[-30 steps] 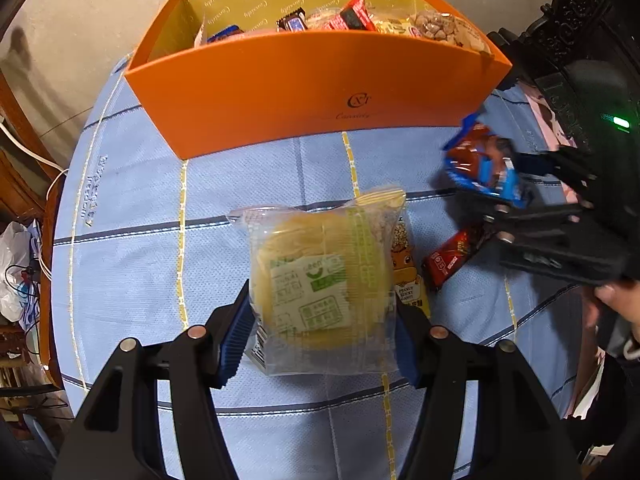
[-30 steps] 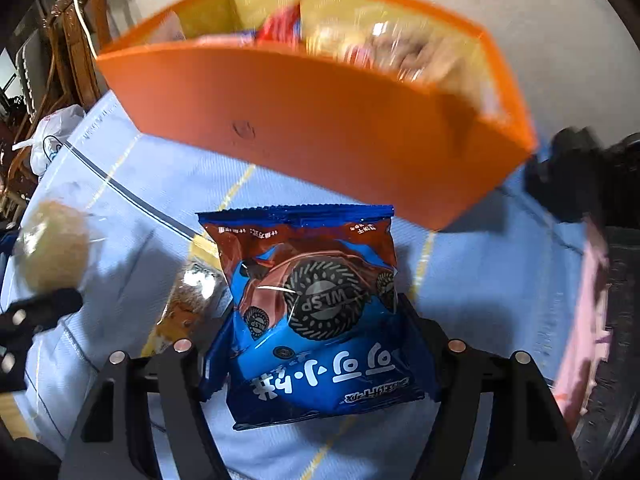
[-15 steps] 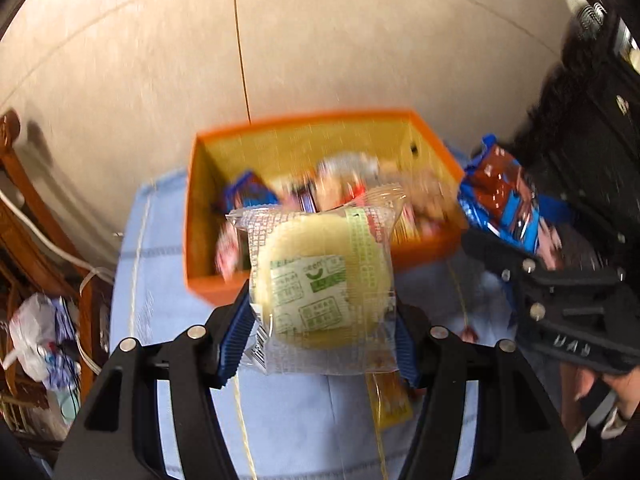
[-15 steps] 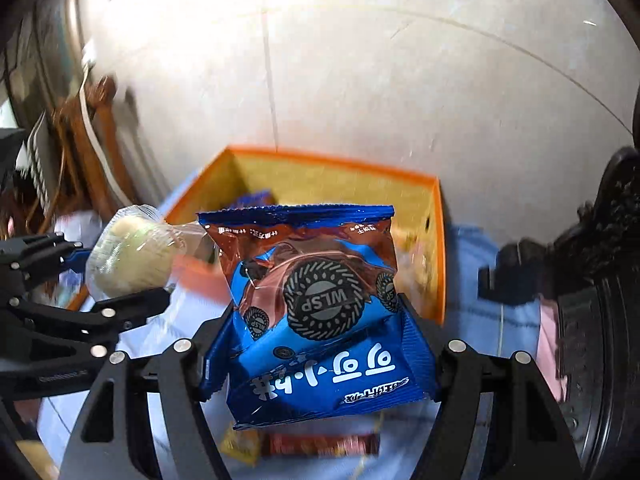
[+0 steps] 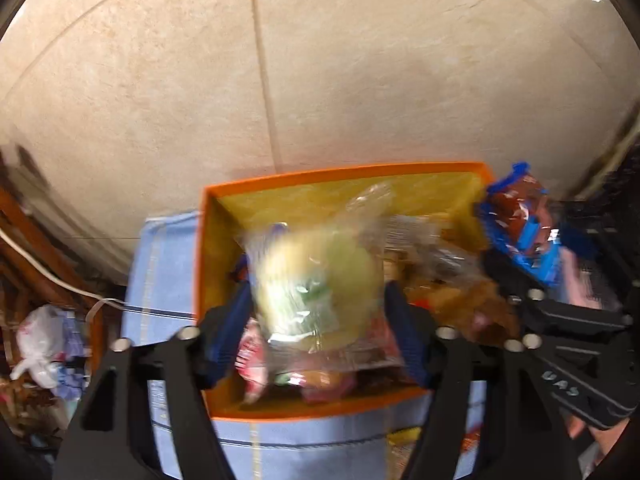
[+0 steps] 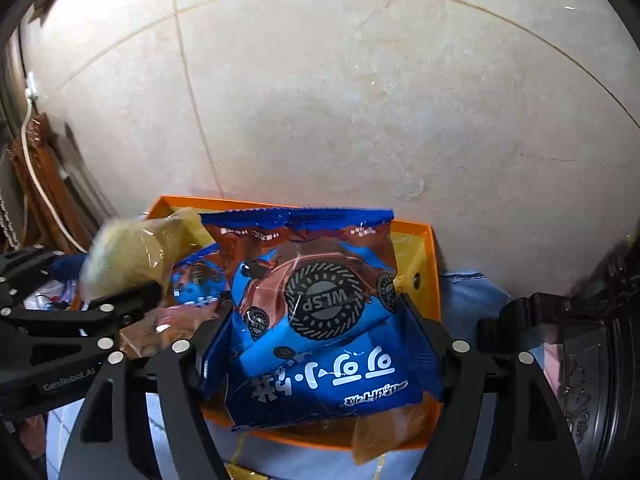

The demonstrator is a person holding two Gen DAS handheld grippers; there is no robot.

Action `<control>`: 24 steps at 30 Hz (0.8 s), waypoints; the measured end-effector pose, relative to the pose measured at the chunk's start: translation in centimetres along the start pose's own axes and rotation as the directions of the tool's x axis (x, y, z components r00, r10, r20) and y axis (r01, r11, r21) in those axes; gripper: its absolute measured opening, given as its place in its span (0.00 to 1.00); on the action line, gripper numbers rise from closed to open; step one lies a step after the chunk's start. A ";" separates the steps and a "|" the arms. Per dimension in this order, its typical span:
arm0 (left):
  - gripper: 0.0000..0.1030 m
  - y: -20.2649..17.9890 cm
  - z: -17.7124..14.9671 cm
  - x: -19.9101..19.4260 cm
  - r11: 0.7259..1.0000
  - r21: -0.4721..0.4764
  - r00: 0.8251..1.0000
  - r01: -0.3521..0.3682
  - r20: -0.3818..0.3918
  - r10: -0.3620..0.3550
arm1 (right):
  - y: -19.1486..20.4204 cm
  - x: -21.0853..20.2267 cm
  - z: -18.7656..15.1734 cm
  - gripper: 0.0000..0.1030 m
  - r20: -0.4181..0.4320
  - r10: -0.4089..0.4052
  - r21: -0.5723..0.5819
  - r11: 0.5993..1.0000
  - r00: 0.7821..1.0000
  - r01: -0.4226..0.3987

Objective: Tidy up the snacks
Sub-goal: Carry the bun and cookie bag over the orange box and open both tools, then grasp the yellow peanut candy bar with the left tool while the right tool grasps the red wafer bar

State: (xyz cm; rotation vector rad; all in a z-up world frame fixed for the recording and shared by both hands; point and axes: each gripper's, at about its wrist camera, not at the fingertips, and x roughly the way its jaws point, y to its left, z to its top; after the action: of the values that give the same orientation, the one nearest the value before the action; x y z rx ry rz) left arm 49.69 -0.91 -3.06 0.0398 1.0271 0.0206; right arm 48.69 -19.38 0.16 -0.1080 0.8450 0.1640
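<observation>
Both grippers hang over the orange box [image 5: 408, 402], which stands on a blue cloth [image 5: 160, 264] against a beige tiled wall [image 5: 360, 80]. The left gripper [image 5: 316, 320] has its jaws opening; the bun [image 5: 316, 280], a pale round cake in a clear wrapper, is blurred between the blue pads [image 5: 230, 320] above the left half of the box, and a gap shows at the sides of the wrapper, so the pads no longer press on it. The right gripper [image 6: 320, 344] also has its jaws opening; the blue cookie pack [image 6: 316, 320] sits between its fingers above the right half of the box, and whether the pads touch its edges cannot be told, since the pack hides them. Inside the box lie other snacks: a second blue pack [image 6: 196, 284] toward its left wall and red and brown wrappers [image 5: 256, 360] near its front wall. Left of the box, beyond the cloth, there is dark wooden furniture [image 5: 36, 240] with a white cable [image 5: 48, 276] and a plastic bag [image 5: 40, 340]. Right of the box stands carved dark wood [image 6: 592, 380].
</observation>
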 end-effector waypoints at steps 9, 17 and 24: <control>0.96 0.5 -3.8 -1.6 1.000 0.006 0.999 0.027 0.034 -0.028 | -3.1 -3.5 -4.6 0.86 0.063 -0.012 0.059 0.998 0.998 0.008; 0.96 -4.5 -13.3 -1.3 0.984 0.149 0.993 0.098 -0.086 -0.086 | -7.8 -5.3 -13.4 0.90 -0.014 0.026 0.223 0.974 1.000 -0.023; 0.96 -7.4 -18.9 2.3 0.984 0.122 0.969 0.127 -0.229 -0.097 | -6.2 -3.7 -20.2 0.90 -0.155 0.031 0.217 0.976 0.987 0.003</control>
State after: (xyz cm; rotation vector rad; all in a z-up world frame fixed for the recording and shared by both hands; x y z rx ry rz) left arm 34.67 -7.74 -15.11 0.1049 1.2529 -0.1514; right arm 32.64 -29.08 -10.20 0.0912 1.0162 0.0761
